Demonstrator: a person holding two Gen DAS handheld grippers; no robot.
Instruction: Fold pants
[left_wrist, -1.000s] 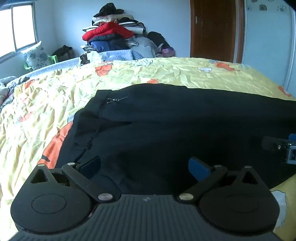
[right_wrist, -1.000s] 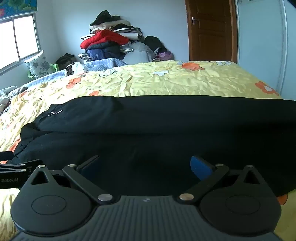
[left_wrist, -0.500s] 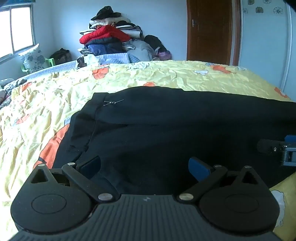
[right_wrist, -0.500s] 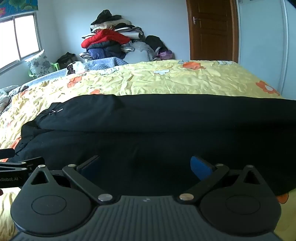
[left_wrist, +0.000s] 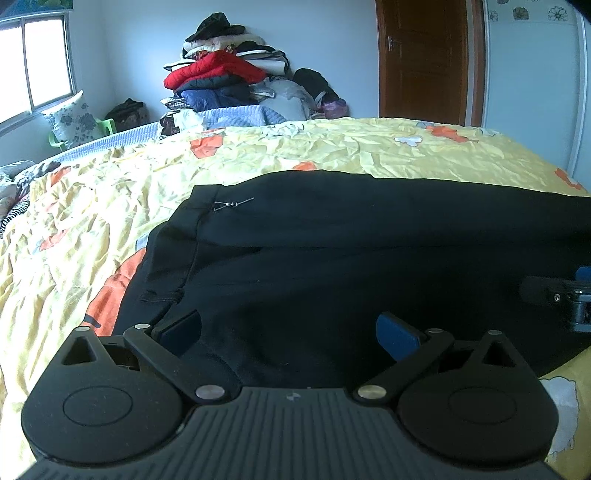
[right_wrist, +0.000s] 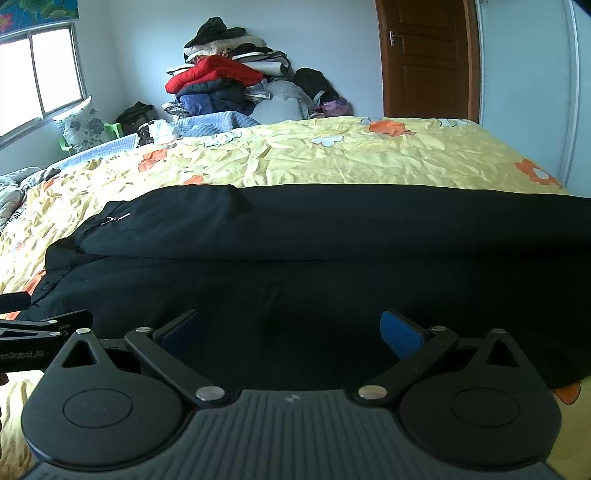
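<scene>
Black pants (left_wrist: 332, 258) lie lengthwise across a yellow flowered bedspread (left_wrist: 110, 206), one leg folded over the other, waistband to the left with a zip pull (left_wrist: 232, 204). They also show in the right wrist view (right_wrist: 314, 251). My left gripper (left_wrist: 288, 332) is open and empty, just above the near edge of the pants by the waistband. My right gripper (right_wrist: 291, 332) is open and empty over the near edge of the legs. Each gripper shows at the edge of the other's view: the right one (left_wrist: 554, 295), the left one (right_wrist: 40, 325).
A pile of clothes and bags (left_wrist: 229, 81) stands against the far wall beyond the bed. A brown door (left_wrist: 424, 59) is at the back right, a window (left_wrist: 33, 70) and a pillow on a green chair (left_wrist: 74, 122) at the left.
Both grippers have stayed open over the near edge of the pants. The left wrist view has shifted slightly, tilting up and right; the pants have not moved.
</scene>
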